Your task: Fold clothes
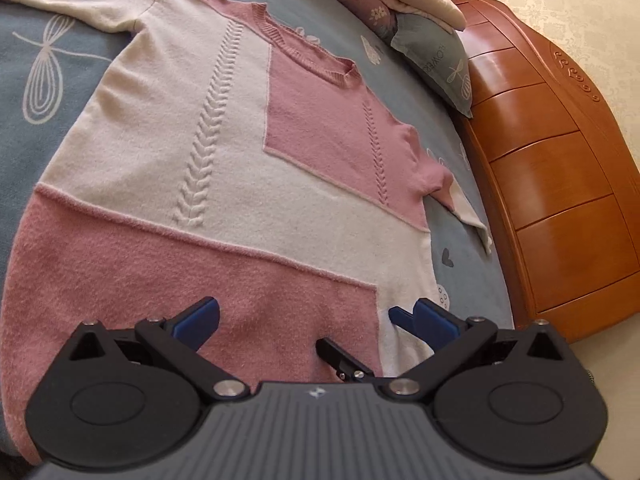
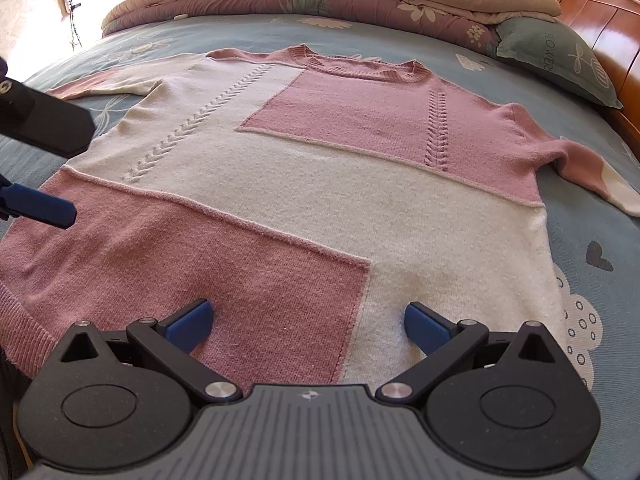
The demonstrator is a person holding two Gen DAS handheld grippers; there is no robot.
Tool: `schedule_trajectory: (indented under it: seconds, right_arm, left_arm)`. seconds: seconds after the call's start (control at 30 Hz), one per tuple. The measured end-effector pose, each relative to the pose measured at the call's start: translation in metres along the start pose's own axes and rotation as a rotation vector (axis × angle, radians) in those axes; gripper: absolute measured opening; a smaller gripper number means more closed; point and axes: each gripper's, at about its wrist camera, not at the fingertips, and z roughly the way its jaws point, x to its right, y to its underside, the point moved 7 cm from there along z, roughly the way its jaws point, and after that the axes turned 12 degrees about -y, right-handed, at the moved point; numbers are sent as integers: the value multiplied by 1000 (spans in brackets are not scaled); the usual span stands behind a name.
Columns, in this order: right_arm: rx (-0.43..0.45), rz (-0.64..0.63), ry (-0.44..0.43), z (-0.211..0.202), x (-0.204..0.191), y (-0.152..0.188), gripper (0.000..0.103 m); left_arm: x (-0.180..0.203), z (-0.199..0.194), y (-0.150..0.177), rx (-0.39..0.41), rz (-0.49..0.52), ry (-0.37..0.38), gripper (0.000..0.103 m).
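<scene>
A pink and cream knit sweater lies flat, front up, on a blue bedspread, neckline away from me. It also shows in the right wrist view. My left gripper is open just above the hem. My right gripper is open above the hem where pink meets cream. The right gripper's blue fingertip shows in the left wrist view, close to my left gripper. The left gripper's blue fingertip shows at the left edge of the right wrist view. Both sleeves are spread out to the sides.
The blue bedspread has white and dark prints. A rolled floral quilt lies along the far side. A grey-green pillow rests against the wooden headboard at the right.
</scene>
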Motion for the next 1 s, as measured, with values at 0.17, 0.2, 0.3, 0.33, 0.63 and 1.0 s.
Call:
schedule_trajectory:
  seconds: [0.17,0.2,0.3,0.33,0.63,1.0]
  right_arm:
    - [1,-1,-2,0,0,0,103]
    - [-1,-2,-2,0,0,0,103]
    - [-8,-4,-3,-1,0,-1,103]
    - [-12,-6,-3,-1,-1,-1,103]
    - [5,0,-5,0,1,0,103]
    - [29,-15,-11,-2,1,2,103]
  left_arm:
    - [9,30,14,-58,15,0,102]
    - [6,29,21,-63,10,6,102]
    - [-3,17,39,-95,-26,24,102]
    - [-7,13,43,-108,-33,12,102]
    - [16,-2,-18,39,104,-80,102]
    - [53,81,-59,135,314,-120,102]
